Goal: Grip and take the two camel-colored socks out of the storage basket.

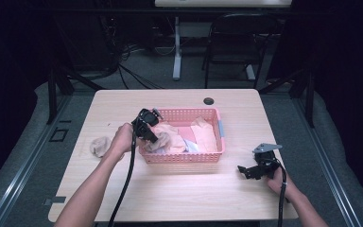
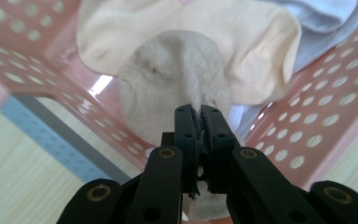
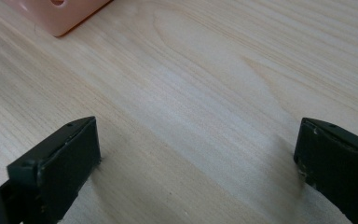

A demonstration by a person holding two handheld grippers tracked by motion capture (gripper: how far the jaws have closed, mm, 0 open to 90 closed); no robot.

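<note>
I see my left gripper (image 1: pixel 155 140) up over the left end of the pink basket (image 1: pixel 203 156). Its two black jaws are pressed tight together, and they pinch a beige sock (image 2: pixel 177 88) between them. In the left gripper view the sock hangs from the jaws, puffed up like a little hill, with a bit of it sticking out below the jaw tips. It hangs just inside the left wall of the basket, above the other clothes.

Under the sock lies a pale peach cloth (image 2: pixel 261 51), and a light blue cloth (image 2: pixel 326 18) peeks out at the far corner. In the high view the basket sits in the middle of the wooden table (image 1: pixel 123 189), full of soft peach and pink things.

On the table, just left of the basket and next to my left hand (image 1: pixel 121 140), lies one more sock (image 1: pixel 99 145), all scrunched up.

My right gripper (image 1: pixel 251 171) is low at the near right part of the table, well apart from the basket. Its jaws stand wide apart with nothing between them, only bare wood below. A corner of the basket shows at the top left of the right gripper view.
</note>
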